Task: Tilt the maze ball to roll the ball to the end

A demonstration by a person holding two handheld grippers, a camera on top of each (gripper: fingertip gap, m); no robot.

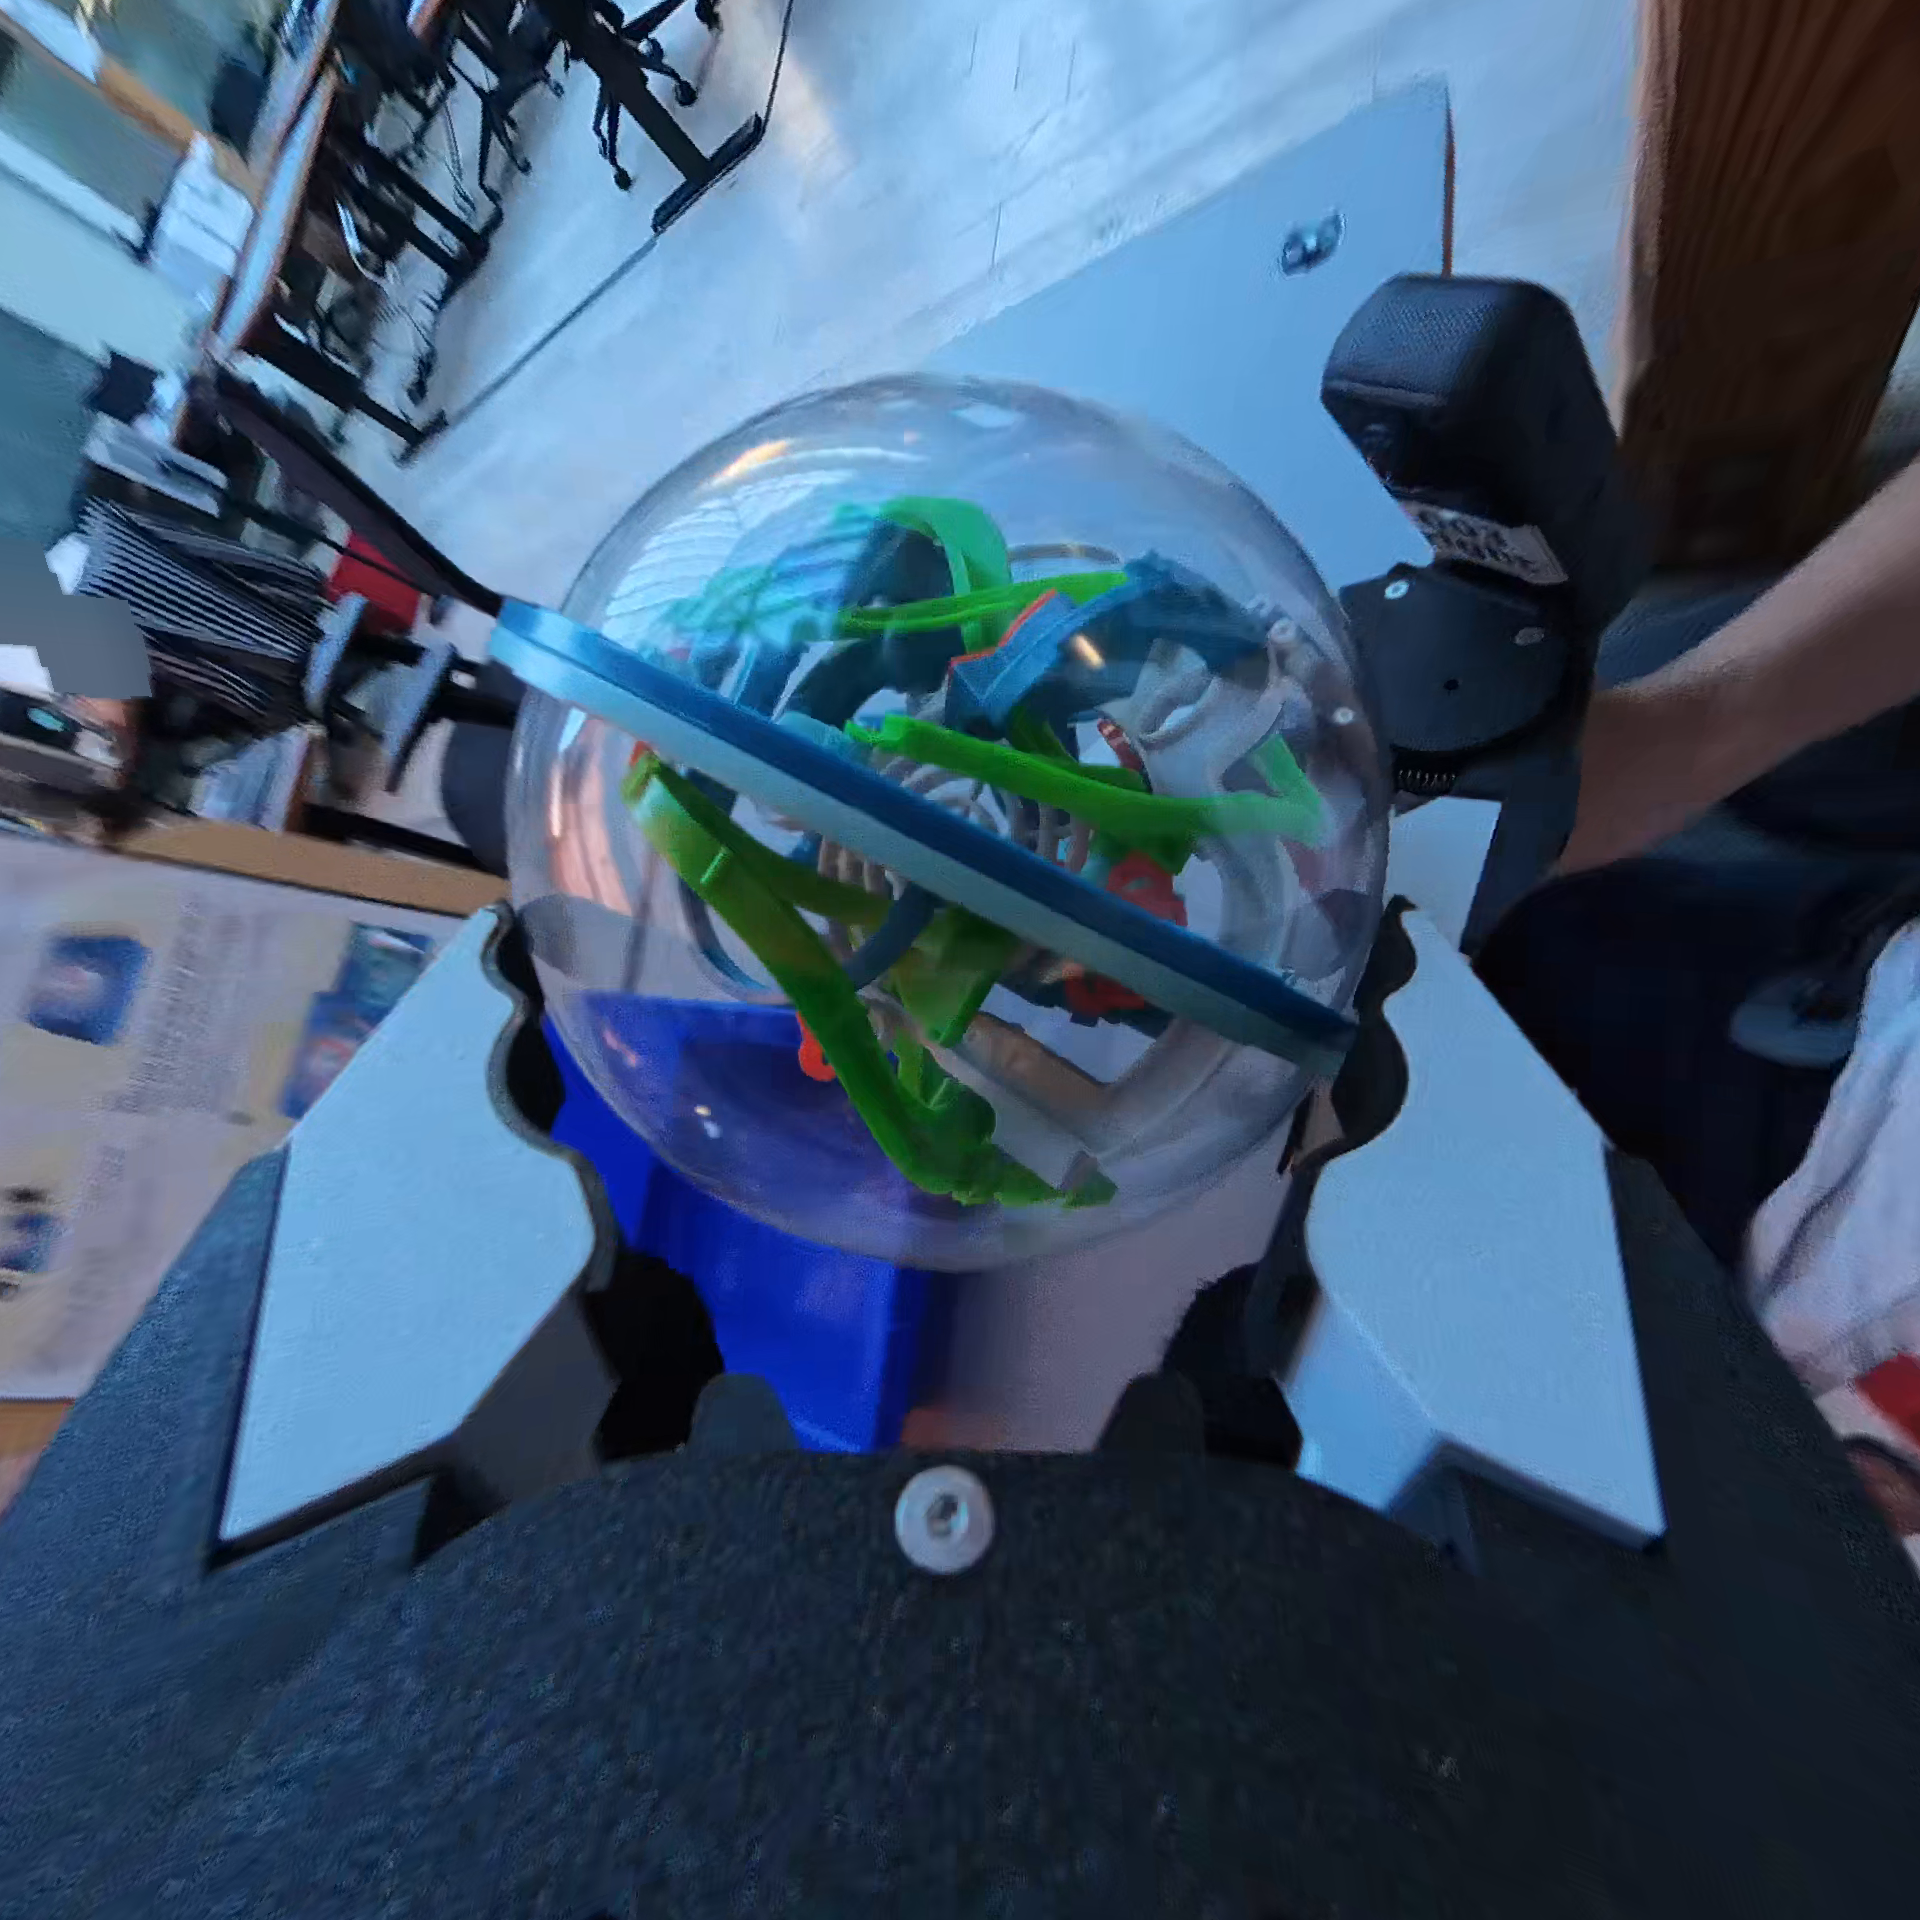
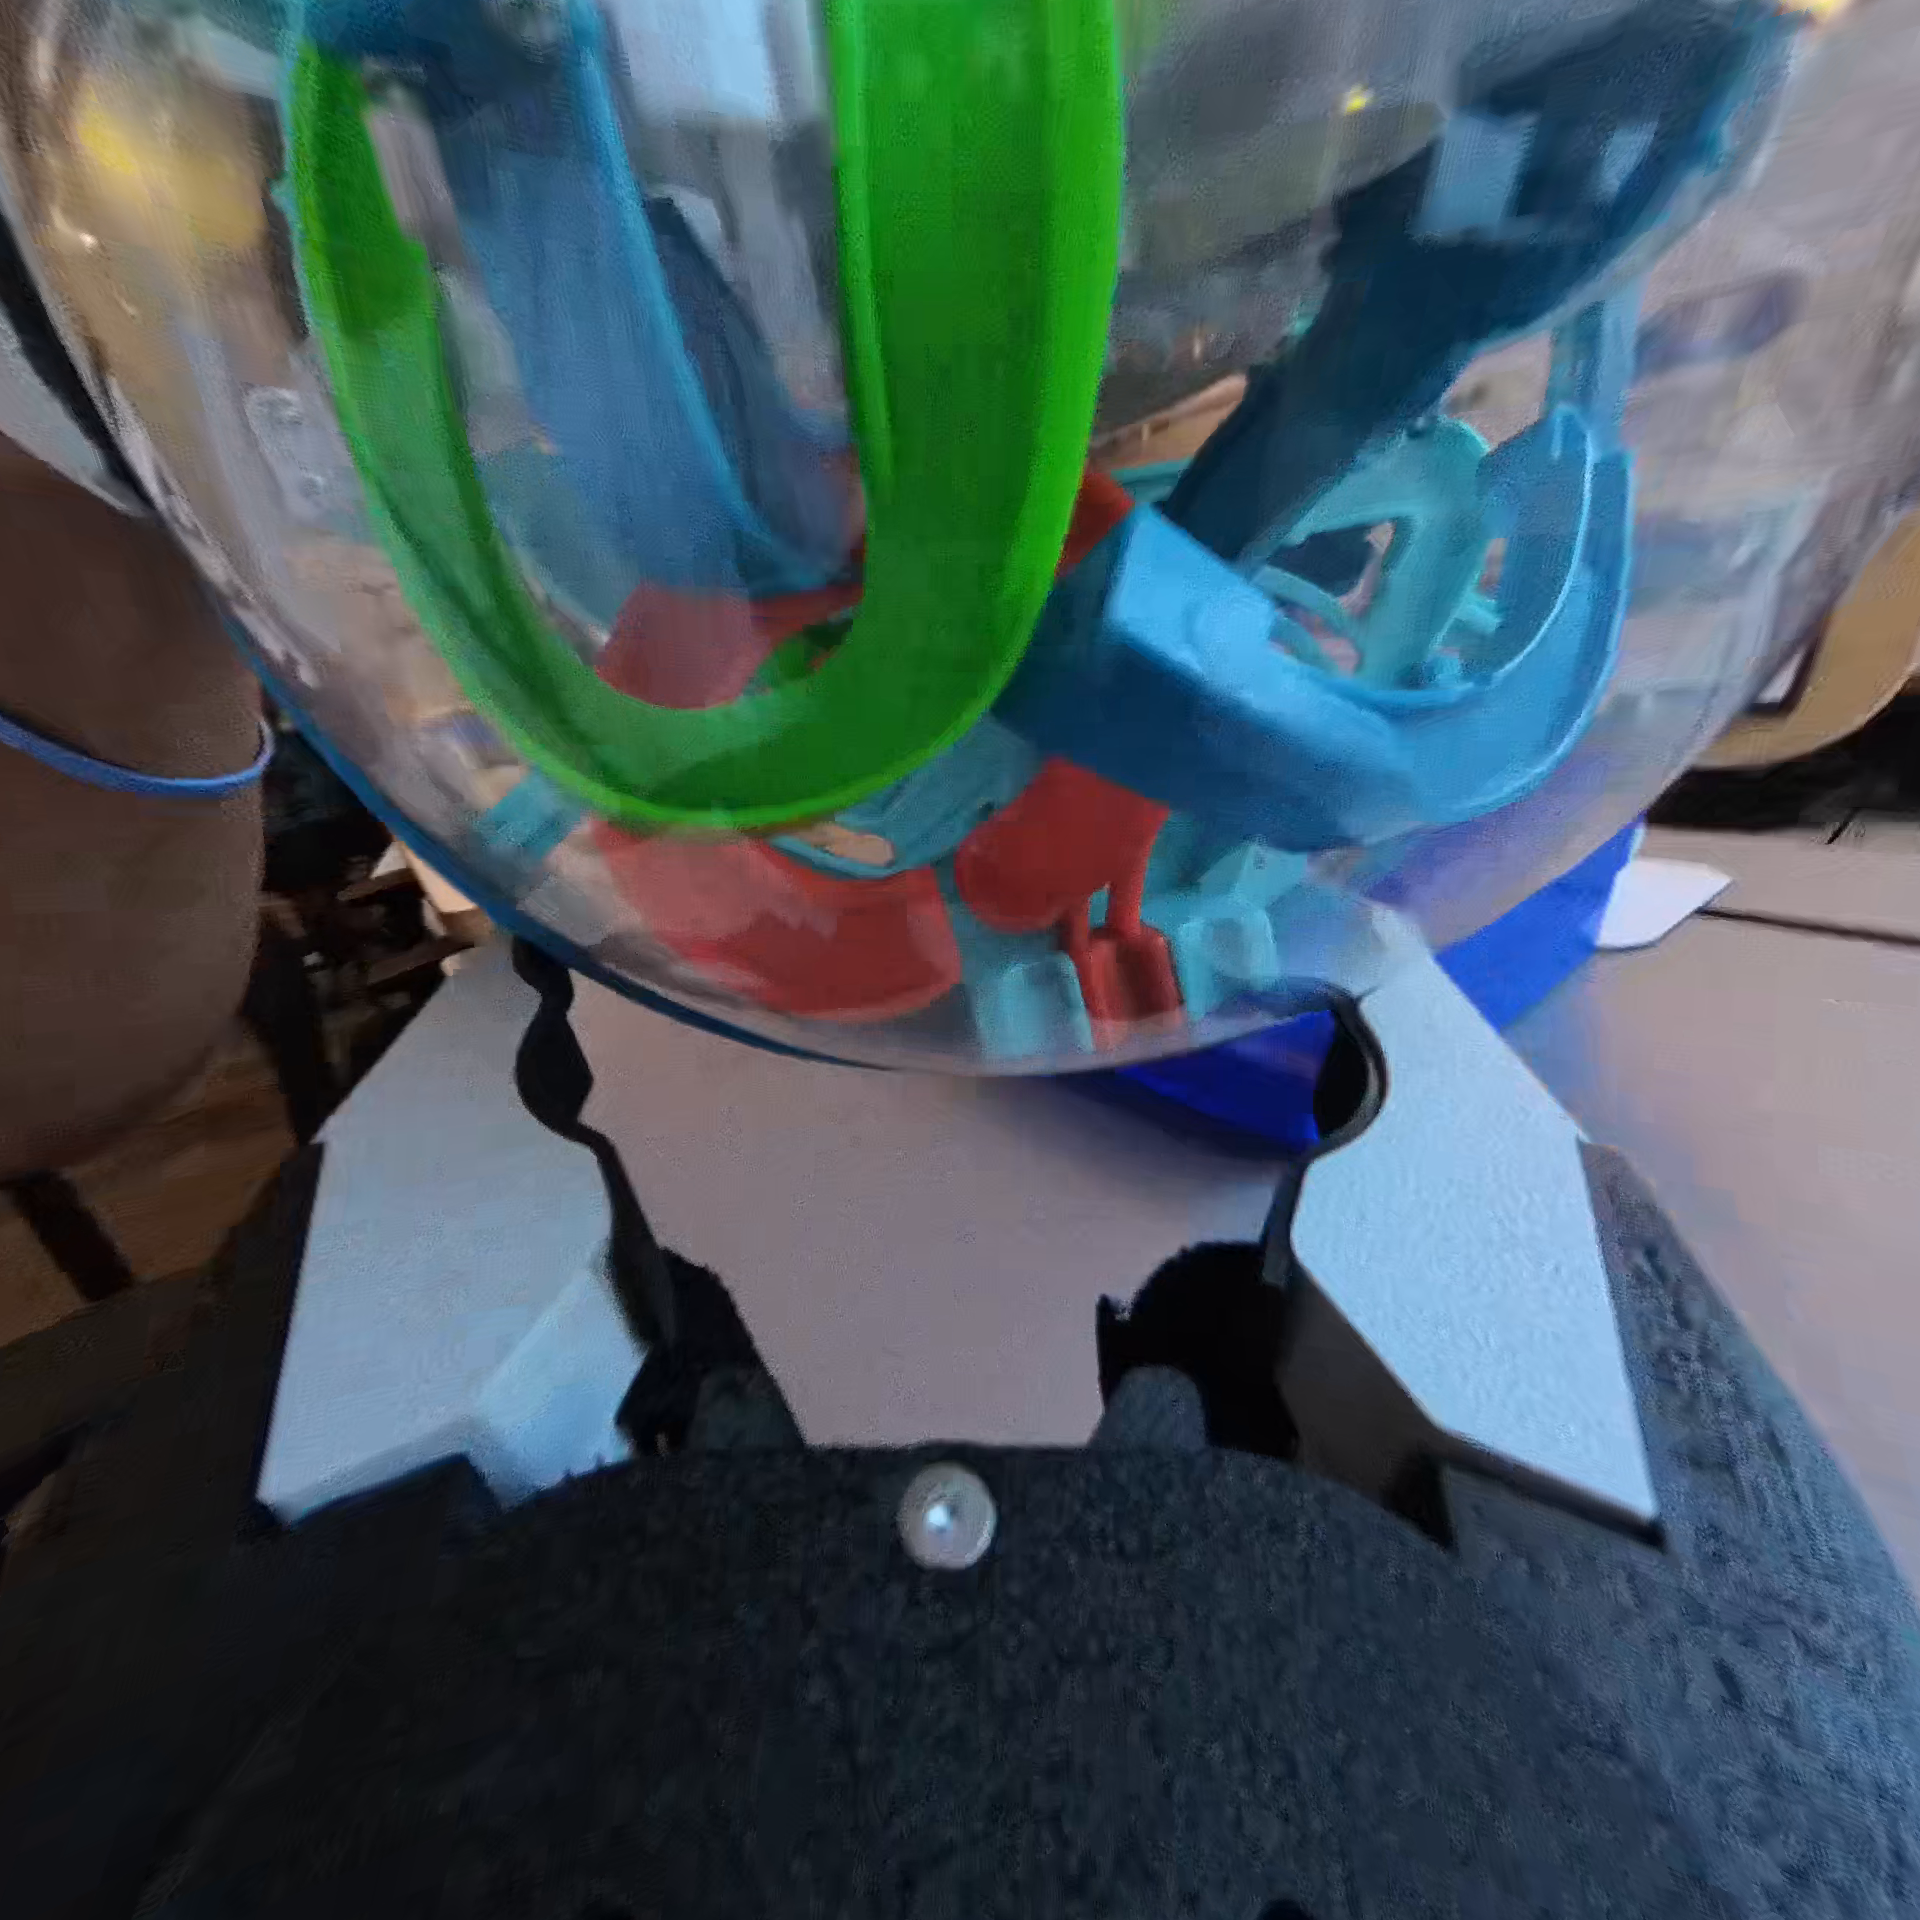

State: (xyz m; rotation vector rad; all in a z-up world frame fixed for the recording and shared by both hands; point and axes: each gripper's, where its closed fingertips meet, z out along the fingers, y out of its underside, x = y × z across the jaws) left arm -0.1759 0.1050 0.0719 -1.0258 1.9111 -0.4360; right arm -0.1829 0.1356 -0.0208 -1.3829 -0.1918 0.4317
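The maze ball [image 1: 935,810] is a clear sphere with green, blue, grey and red tracks inside and a blue and white band around it. My left gripper [image 1: 940,997] is shut on it, one white finger [image 1: 416,1195] at each side. It hangs just above a blue stand [image 1: 790,1320]. My right gripper [image 1: 1455,623] meets the sphere from the far right. In the right wrist view the maze ball [image 2: 935,468] fills the top and both fingertips of the right gripper [image 2: 945,1013] touch its lower curve. I cannot make out the small ball inside.
A tabletop with printed sheets [image 1: 156,1091] lies at the left. A person's forearm [image 1: 1714,707] comes in from the right below a wooden panel [image 1: 1766,260]. Desks and chairs [image 1: 468,156] stand behind. The blue stand [image 2: 1507,935] sits on the table [image 2: 1714,1091].
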